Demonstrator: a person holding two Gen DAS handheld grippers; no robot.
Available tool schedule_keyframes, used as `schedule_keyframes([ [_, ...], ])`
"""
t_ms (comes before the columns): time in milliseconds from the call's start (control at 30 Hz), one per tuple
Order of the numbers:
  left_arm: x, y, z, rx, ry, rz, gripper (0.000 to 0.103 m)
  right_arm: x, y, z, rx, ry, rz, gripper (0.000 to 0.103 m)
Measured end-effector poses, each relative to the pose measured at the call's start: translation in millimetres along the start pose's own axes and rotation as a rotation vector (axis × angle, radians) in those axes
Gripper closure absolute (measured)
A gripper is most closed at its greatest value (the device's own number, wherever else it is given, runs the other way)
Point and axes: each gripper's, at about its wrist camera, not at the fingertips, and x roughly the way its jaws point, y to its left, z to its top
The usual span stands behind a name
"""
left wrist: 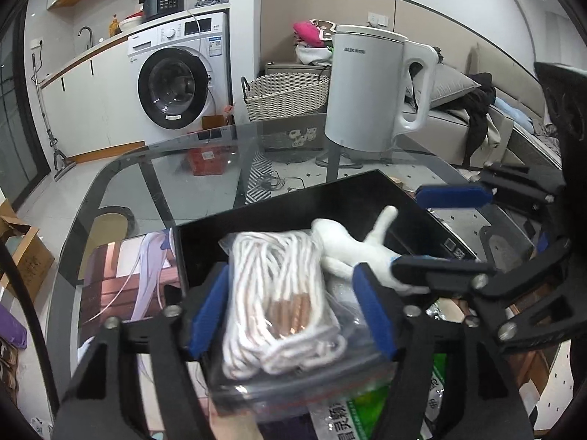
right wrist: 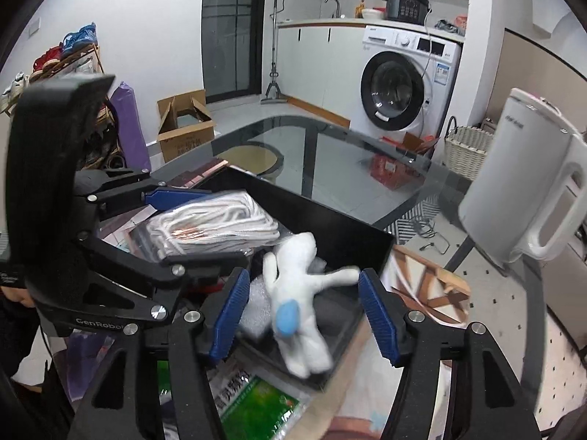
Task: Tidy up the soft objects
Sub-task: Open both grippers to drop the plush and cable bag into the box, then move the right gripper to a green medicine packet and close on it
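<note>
In the black tray (right wrist: 330, 216), the plush toy (right wrist: 297, 293) lies lengthwise between the right gripper's (right wrist: 304, 315) spread fingers.

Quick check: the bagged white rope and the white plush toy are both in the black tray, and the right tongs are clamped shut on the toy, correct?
Not quite. The right wrist view shows the right tongs open, straddling the white plush toy without gripping it. The bagged white rope and the toy are indeed both in the black tray.
</note>
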Motion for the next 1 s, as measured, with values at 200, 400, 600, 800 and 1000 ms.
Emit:
schedule_keyframes([
  [200,-14.7,-5.0,-3.1,-0.012,-0.037,0.009,0.000,-26.7,-13.0,-13.0,0.073,-0.029,-0.042,0.017],
  [400,-37.3,-1.4,-9.5,-0.040,-0.073,0.022,0.000,-55.6,-11.3,-27.3,0.115,-0.068,-0.029,0.001],
  [600,-65.2,6.3,-24.6,-0.064,-0.112,0.026,0.000,-72.7,-6.2,-43.0,0.149,-0.091,-0.027,0.001],
  [800,-69.2,8.9,-42.2,-0.065,-0.085,0.039,0.000,-68.0,-5.2,-67.4,0.181,-0.056,-0.029,0.001],
  [1000,-69.9,1.2,-58.7,-0.047,-0.055,0.014,0.000,-55.1,-3.6,-72.2,0.191,0.004,-0.011,0.001],
])
